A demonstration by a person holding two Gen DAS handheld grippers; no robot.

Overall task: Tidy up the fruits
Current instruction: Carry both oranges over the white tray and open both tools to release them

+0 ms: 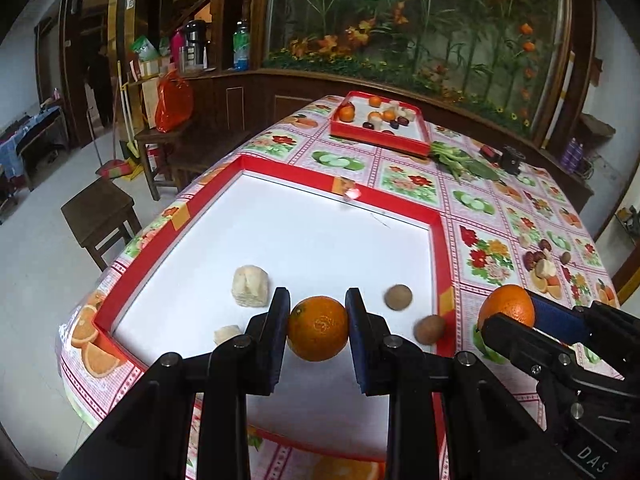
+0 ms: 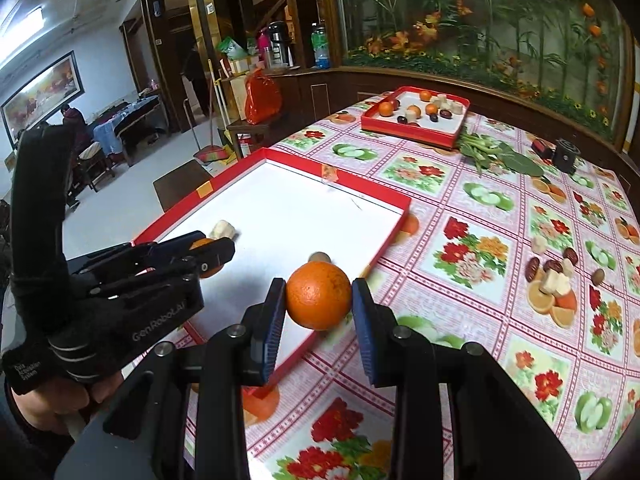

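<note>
Nearest my left camera, the left gripper (image 1: 318, 312) is clenched on an orange (image 1: 318, 328), both blue pads pressed against its sides. I hold that orange above the white floor of the near tray (image 1: 442, 248), a shallow red-rimmed box on the flowered tablecloth (image 1: 404, 182).

On the tray floor I note:
- a pale peeled chunk (image 1: 250, 286) left of the gripper;
- a smaller pale piece (image 1: 226, 334) near the left finger;
- two small brown round fruits (image 1: 398, 297) (image 1: 429, 329) right of the gripper, close to the tray's right wall.

From my right camera, the right gripper (image 2: 319, 300) is likewise grasping a second orange (image 2: 319, 295), pads tight on both sides. This orange sits above the tray's near right edge (image 2: 390, 236), partly over the tablecloth. The left view confirms it just outside the tray's right wall.

My gloved left hand (image 2: 60, 320) shows at the left of the right view, holding the other gripper.

Far across the table stands a second red tray (image 1: 424, 126) holding small oranges, dark fruits and pale pieces. Green leafy stalks (image 1: 460, 160) lie just beside it. A loose pile of dark red fruits and pale chunks (image 2: 554, 274) rests on the cloth at the right, well apart from both trays.
</note>
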